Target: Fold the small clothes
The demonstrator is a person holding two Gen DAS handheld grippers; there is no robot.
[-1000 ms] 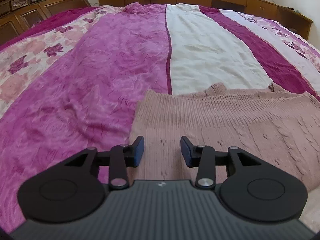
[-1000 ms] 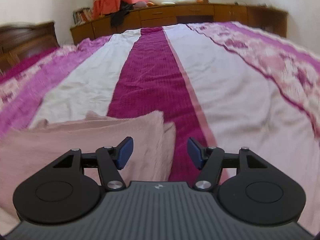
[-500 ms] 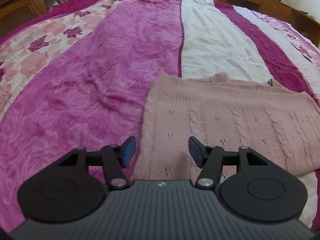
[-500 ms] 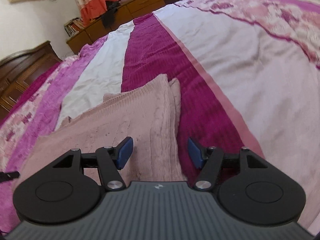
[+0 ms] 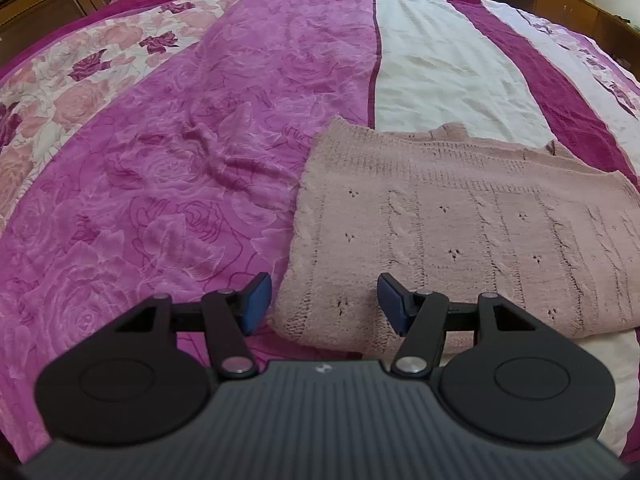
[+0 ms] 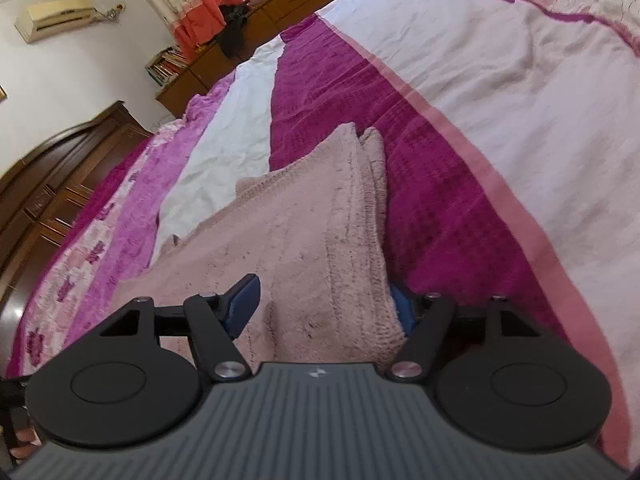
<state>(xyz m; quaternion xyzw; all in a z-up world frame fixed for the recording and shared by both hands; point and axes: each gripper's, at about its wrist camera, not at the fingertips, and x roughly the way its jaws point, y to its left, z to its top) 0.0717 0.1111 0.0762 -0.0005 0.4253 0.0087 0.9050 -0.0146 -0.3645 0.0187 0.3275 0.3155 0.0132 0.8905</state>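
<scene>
While both grippers hang low over the bed, a folded pink knitted sweater [image 5: 472,232] lies flat on the bedspread [image 5: 168,184], close to the bed's near edge. In the left wrist view the garment rests across the boundary between the magenta rose-patterned stripe and the white stripe [image 5: 432,68], with its cable pattern and small eyelet holes facing up and its ribbed edge toward the far end of the bed.

The left gripper [image 5: 323,301] has its blue-padded fingers spread wide, with the sweater's near left corner between them; one pad sits just off the cloth over the magenta stripe, the other above the knit. Nothing is pinched, and whether the pads touch the fabric cannot be told.

In the right wrist view the right gripper [image 6: 322,307] is at the sweater's [image 6: 304,240] opposite near corner. Its fingers are also apart, and the stacked layers of knit fill the gap between them; one pad shows beside the cloth on top of the garment, the other is mostly hidden behind the folded edge, next to the dark magenta stripe [image 6: 400,152]. The pads do not look pressed together on the cloth.

Wooden cabinets [image 6: 48,200] line the room's far side, with a curtain [image 6: 180,4] and an air conditioner [image 6: 56,16] above.
</scene>
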